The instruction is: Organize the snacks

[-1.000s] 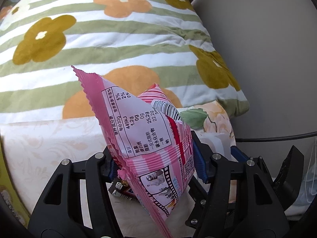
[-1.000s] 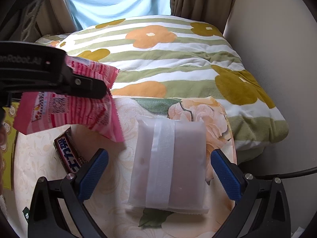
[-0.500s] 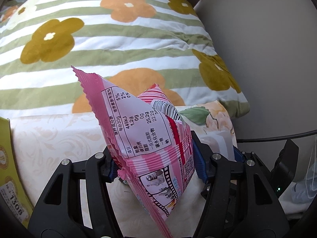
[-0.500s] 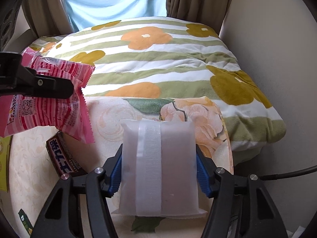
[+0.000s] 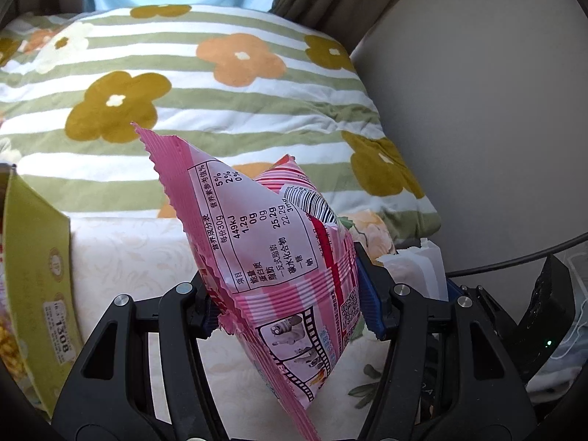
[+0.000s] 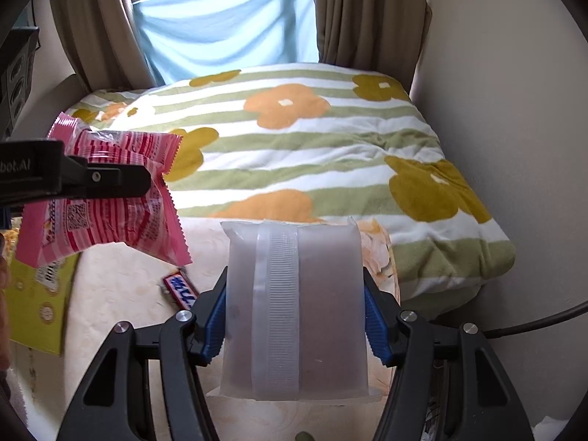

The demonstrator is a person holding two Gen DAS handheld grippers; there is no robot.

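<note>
1. I judge the sorting barely begun: the yellow-green cardboard box (image 6: 36, 305) at the left is the likely bin, and neither held packet is in it yet.
2. My right gripper (image 6: 294, 316) has just closed and is clamped on the frosted white plastic pouch (image 6: 296, 312), held above the cream cloth, long axis pointing away toward the flowered quilt.
3. My left gripper (image 5: 284, 303) is clenched on the pink striped snack packet (image 5: 272, 257), its long axis tilted, crimped end up-left.
4. A small chocolate bar (image 6: 180, 290) lies on the cloth, left to collect.
</note>
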